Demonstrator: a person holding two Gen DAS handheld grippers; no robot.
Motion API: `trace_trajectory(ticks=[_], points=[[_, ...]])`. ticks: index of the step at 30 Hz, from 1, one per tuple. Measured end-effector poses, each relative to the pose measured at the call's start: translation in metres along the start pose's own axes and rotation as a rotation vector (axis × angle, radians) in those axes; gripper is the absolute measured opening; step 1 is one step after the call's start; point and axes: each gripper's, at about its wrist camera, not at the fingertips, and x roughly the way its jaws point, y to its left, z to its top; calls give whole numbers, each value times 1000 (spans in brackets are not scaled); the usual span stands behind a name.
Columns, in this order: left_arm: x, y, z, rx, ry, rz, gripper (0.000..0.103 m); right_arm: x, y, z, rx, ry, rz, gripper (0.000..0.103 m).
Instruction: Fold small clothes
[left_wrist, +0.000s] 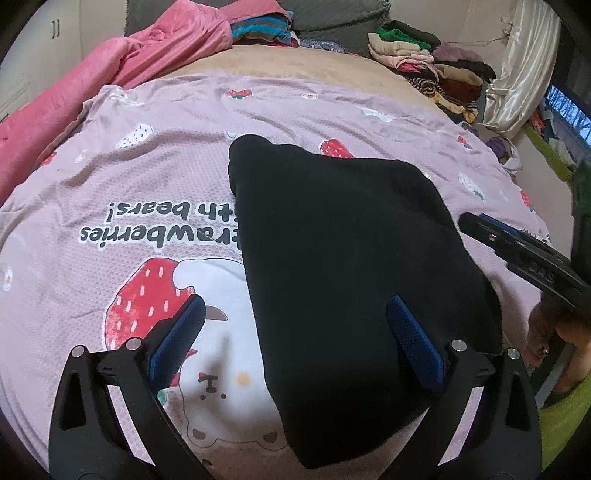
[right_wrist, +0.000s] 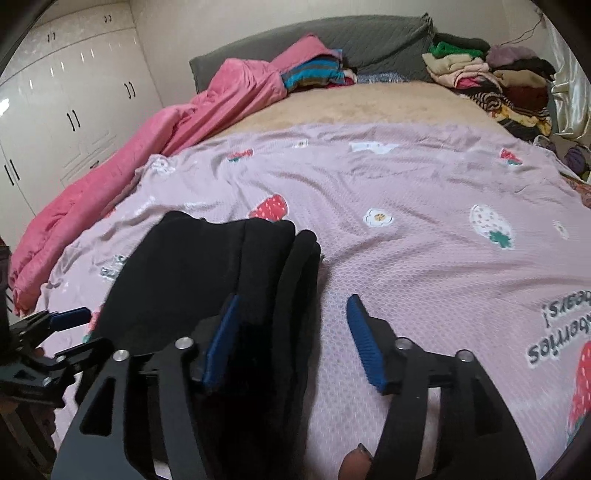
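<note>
A black garment (left_wrist: 343, 258) lies folded in layers on the pink strawberry-print sheet (left_wrist: 147, 192). In the left wrist view my left gripper (left_wrist: 295, 317) is open just above it, one finger over the sheet, the other over the cloth. In the right wrist view the same garment (right_wrist: 207, 266) shows its stacked folded edges at the left. My right gripper (right_wrist: 291, 321) is open over the garment's right edge, its left finger (right_wrist: 221, 339) on the cloth and its right finger (right_wrist: 365, 343) over the sheet. The right gripper also shows at the right of the left wrist view (left_wrist: 517, 251).
A pink quilt (right_wrist: 147, 140) is bunched along the left of the bed. Piles of folded clothes (right_wrist: 491, 77) sit at the head, right side, and striped ones (right_wrist: 314, 72) in the middle. White wardrobes (right_wrist: 55, 103) stand to the left.
</note>
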Motion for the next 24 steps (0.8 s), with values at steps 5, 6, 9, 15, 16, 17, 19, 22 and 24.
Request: trace_trajectory(ticks=[5, 6, 9, 15, 16, 17, 19, 22, 24], points=[[-14, 0, -3, 8, -20, -5, 93, -38, 10, -8, -21, -68, -6, 76], [-17, 0, -3, 9, -24, -6, 93, -46, 12, -10, -24, -83, -12, 83], [-30, -2, -5, 18, -44, -6, 93, -67, 18, -18, -36, -120, -21, 89], [-62, -4, -15, 19, -96, -26, 93, -108, 36, -34, -75, -187, -46, 96], [-66, -4, -17, 17, -106, -27, 93, -114, 39, -37, -80, -198, -53, 96], [-72, -4, -20, 18, -115, -29, 93, -122, 43, -40, -84, -213, -61, 97], [-83, -4, -26, 24, -136, -29, 93, -132, 47, -45, -84, -225, -63, 98], [-96, -3, -35, 32, -158, -25, 93, -147, 53, -54, -74, -241, -60, 98], [-105, -3, -43, 37, -177, -24, 93, -154, 58, -61, -72, -246, -67, 98]])
